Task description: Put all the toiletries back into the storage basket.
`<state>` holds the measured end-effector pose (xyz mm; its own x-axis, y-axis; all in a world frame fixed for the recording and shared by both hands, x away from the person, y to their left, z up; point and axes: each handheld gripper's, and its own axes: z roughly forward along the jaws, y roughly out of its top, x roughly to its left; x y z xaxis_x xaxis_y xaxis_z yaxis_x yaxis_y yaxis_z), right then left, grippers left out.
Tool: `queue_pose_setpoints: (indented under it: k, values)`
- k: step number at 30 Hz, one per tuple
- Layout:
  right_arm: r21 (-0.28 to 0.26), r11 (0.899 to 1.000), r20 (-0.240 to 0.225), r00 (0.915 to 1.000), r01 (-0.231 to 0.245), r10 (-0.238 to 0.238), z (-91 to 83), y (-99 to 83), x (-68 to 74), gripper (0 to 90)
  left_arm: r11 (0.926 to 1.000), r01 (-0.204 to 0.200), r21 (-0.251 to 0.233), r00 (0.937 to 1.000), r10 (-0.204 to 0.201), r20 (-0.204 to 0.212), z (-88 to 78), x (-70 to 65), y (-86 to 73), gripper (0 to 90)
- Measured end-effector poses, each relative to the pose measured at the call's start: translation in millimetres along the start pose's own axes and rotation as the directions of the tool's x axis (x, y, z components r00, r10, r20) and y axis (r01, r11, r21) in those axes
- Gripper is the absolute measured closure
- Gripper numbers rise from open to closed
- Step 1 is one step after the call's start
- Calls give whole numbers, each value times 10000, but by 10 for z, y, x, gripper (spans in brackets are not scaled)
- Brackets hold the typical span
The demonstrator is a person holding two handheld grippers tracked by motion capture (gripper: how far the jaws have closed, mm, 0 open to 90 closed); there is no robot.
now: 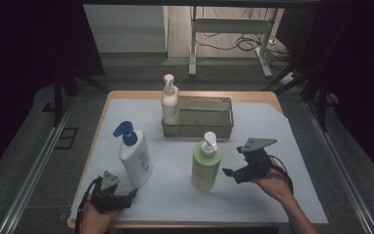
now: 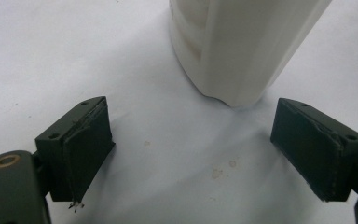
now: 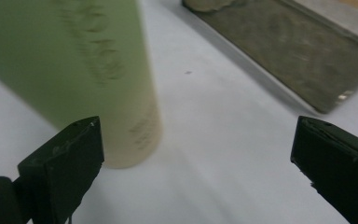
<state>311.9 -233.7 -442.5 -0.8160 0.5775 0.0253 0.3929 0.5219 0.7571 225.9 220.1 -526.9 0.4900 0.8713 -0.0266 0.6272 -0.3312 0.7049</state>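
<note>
showing left gripper [image 2: 191, 154] jaws wide, white bottle [image 2: 242, 46] ahead.

No readable text. Green bottle [image 3: 88, 70] has dark print down its side, too blurred to read. White bottle with blue pump [image 1: 135, 158] carries a bluish label, too small to make out.

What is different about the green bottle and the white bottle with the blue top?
The green bottle has a white pump, while the white bottle has a blue one. The green bottle looks a bit shorter and stands near the right tool; the white bottle looks taller and stands near the left tool. The white bottle has a blue label; the green bottle carries faint print. Both are pump bottles standing upright on the white sheet, and neither is gripped.
</note>
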Motion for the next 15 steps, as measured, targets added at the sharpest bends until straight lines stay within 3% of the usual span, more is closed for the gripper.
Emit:
queue_pose_setpoints:
  k: [7, 15]
  values:
    - [-263, 9995, -721, 9972, 186, -205, 13, 41, 218, 37, 10000, 1, -1, 10000, -1, -3, 0, 0, 0, 121]
    - [-403, 9987, -1032, 9940, 312, -352, 63, 96, 342, 42, 10000, 25, -20, 10000, -25, -8, 1, -3, 0, 122]
